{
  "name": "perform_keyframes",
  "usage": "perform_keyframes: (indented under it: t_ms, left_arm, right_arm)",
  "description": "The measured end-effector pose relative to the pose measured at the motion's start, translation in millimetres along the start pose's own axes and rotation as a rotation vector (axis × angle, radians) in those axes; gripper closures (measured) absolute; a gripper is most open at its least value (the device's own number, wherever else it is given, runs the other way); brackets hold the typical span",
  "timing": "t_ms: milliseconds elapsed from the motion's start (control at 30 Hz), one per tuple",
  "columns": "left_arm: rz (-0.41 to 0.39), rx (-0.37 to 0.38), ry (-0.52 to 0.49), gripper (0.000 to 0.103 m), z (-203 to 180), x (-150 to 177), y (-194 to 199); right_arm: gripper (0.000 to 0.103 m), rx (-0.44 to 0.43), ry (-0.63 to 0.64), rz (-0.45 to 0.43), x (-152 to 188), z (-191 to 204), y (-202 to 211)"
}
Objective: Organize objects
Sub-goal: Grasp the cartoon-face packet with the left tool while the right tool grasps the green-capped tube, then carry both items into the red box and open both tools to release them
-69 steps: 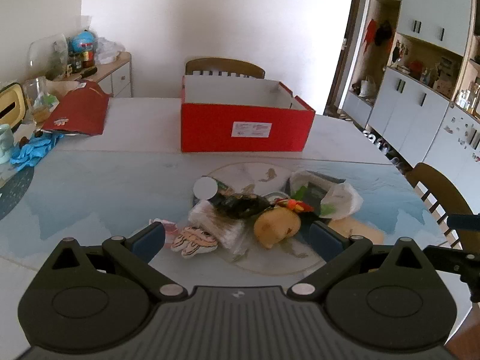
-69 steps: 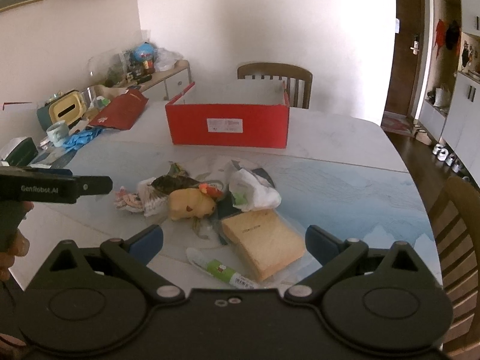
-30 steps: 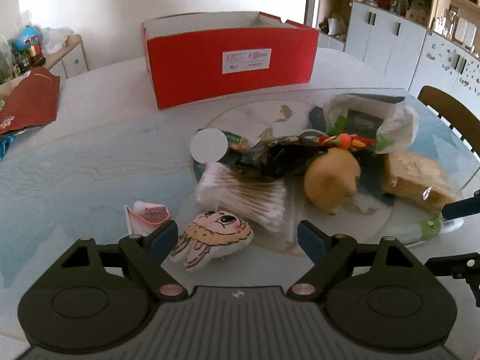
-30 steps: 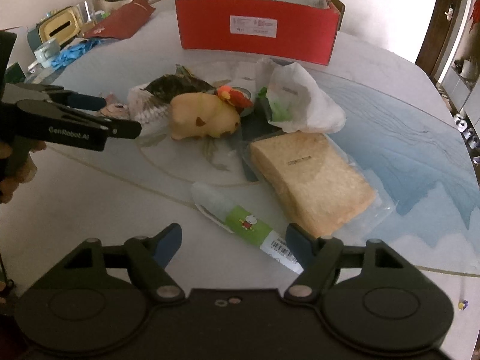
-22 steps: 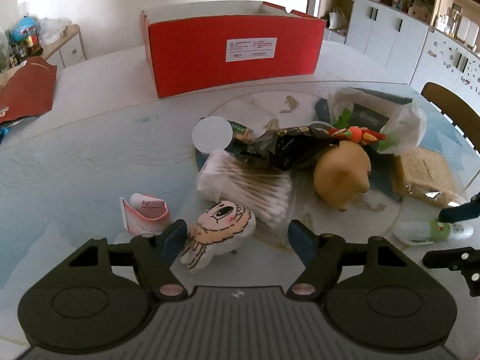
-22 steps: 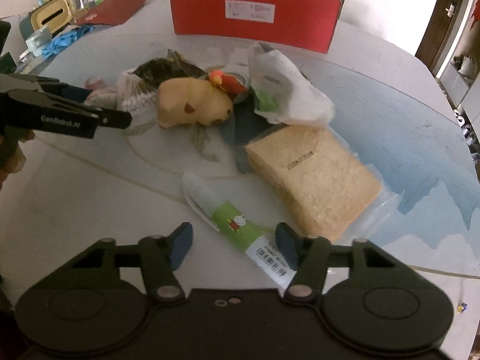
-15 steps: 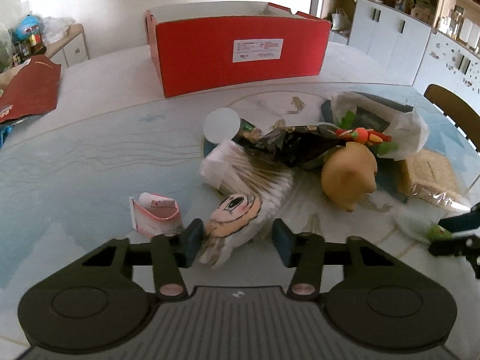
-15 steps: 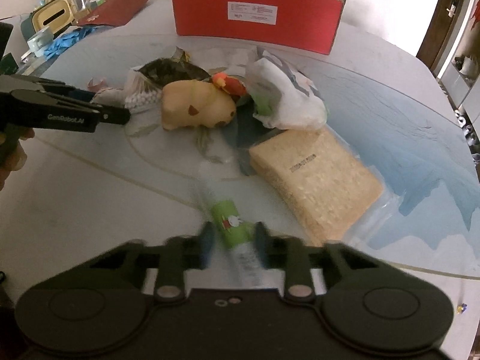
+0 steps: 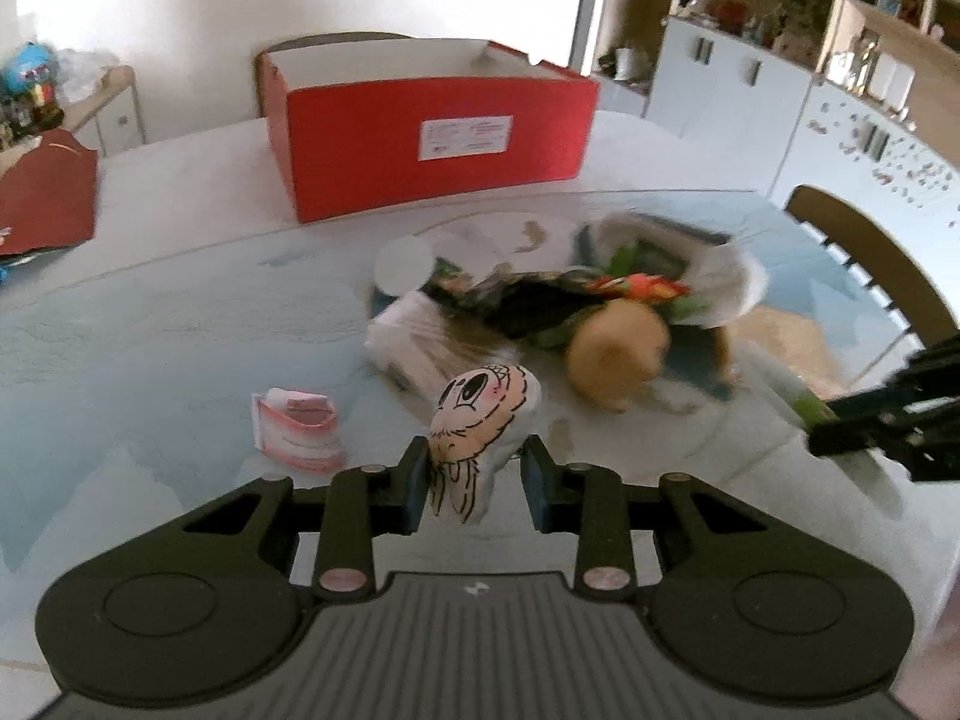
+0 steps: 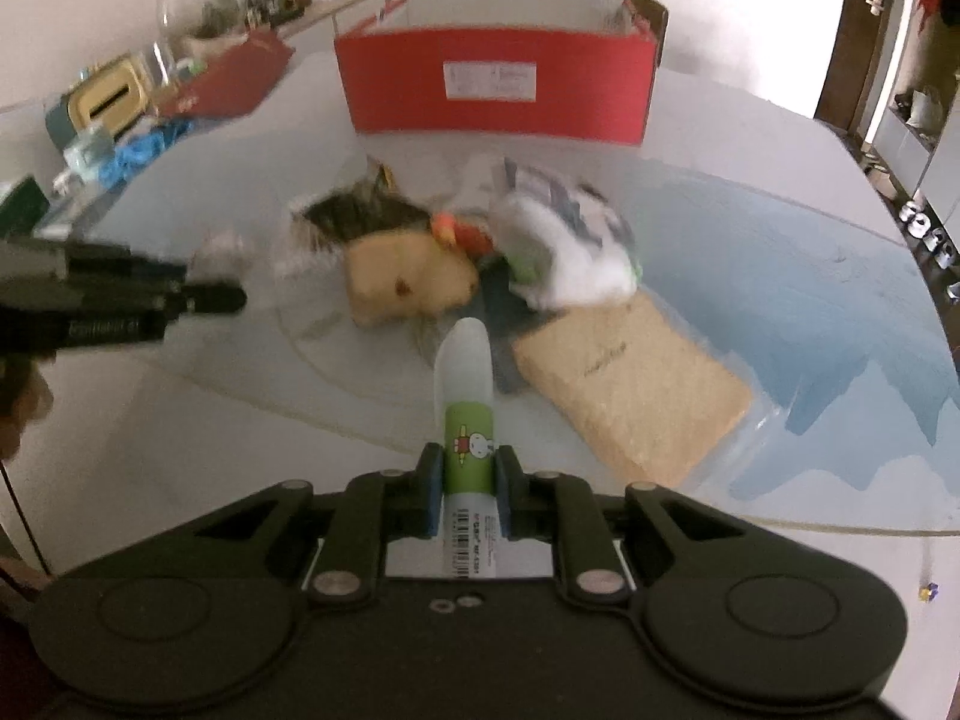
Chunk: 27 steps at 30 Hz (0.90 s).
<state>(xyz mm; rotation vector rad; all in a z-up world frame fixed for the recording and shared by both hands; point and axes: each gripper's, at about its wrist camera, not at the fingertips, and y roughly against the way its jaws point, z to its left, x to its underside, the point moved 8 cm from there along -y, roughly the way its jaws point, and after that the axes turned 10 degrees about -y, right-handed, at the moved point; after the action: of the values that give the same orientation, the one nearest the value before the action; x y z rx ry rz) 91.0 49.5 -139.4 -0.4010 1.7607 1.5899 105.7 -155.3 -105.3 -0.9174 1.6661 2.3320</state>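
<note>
- Red cardboard box, open-topped with a white label on its front wall, stands at the far side of the pale, blue-patterned tabletop; we see a wooden chair back behind it.
- Cream-coloured flat plush charm with a drawn cartoon face sits between the blue pads of the left gripper; we note that these jaws have just been closing and now stand narrow, pressing the charm's lower end, with the face tilted up and away from the camera.
- White tube with a green rabbit-printed label and a barcode is clamped in the right gripper; we read the jaws as drawn fully in on the tube's labelled middle, with its rounded white end pointing toward the pile.
- Small pink-and-white folded packet lies on the tabletop just left of the left gripper.
- In the heap near the table's centre we distinguish a tan plush animal, a clear bag of cotton swabs, a dark crinkled wrapper and a white plastic bag, all touching or overlapping.
- Beige rectangular sponge-like block in clear wrap lies right of the tube.
- We see each gripper in the other's view, at the edge of the frame; both pictures are blurred.
</note>
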Motion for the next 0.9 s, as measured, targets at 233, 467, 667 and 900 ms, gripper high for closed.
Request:
perform_keyframes:
  t_ms: [233,467,667,900]
  left_arm:
    - [-0.026,0.071,0.016,0.072,-9,-25,13]
    - [-0.096,0.099,-0.018,0.072,0,-61,21]
    - [-0.123,0.118,-0.05,0.072,17,-90,21]
    - [-0.134,0.14,-0.055,0.072,41,-141,20]
  right_arm:
    - [0.087,-0.003,-0.025,-0.074,-36,15,19]
    - [0.087,-0.008,-0.073,-0.128,-82,18,28]
    - [0.087,-0.009,-0.105,-0.159,-129,13,30]
    - [0.087,-0.011,-0.107,-0.212,-179,13,30]
